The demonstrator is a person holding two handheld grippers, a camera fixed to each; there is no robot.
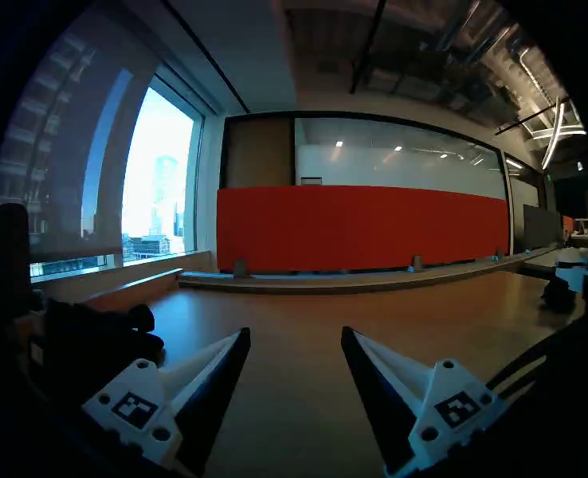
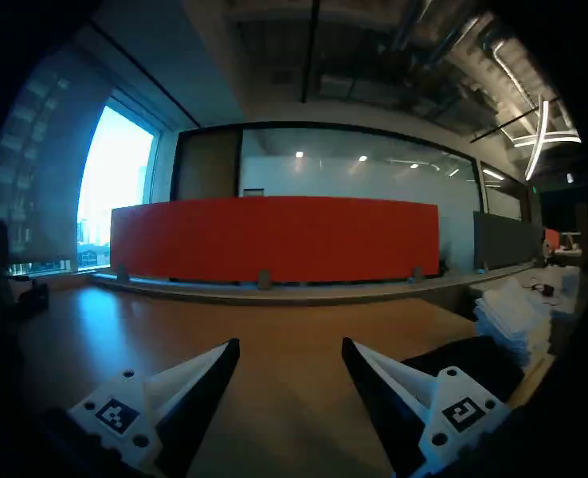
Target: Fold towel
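In the left gripper view my left gripper (image 1: pixel 295 334) stands open low over the wooden table (image 1: pixel 310 319), nothing between its white fingers. In the right gripper view my right gripper (image 2: pixel 291 344) is open too, also just above the table (image 2: pixel 278 327). A stack of folded white towels (image 2: pixel 519 317) rests at the table's far right edge. A dark cloth (image 2: pixel 469 354) lies flat just behind the right finger, in front of that stack.
A red partition (image 1: pixel 362 229) runs along the table's far side, with a bright window (image 1: pixel 154 191) to the left. Dark equipment (image 1: pixel 87 342) sits at the left in the left gripper view, and a small dark object (image 1: pixel 557 295) at the right.
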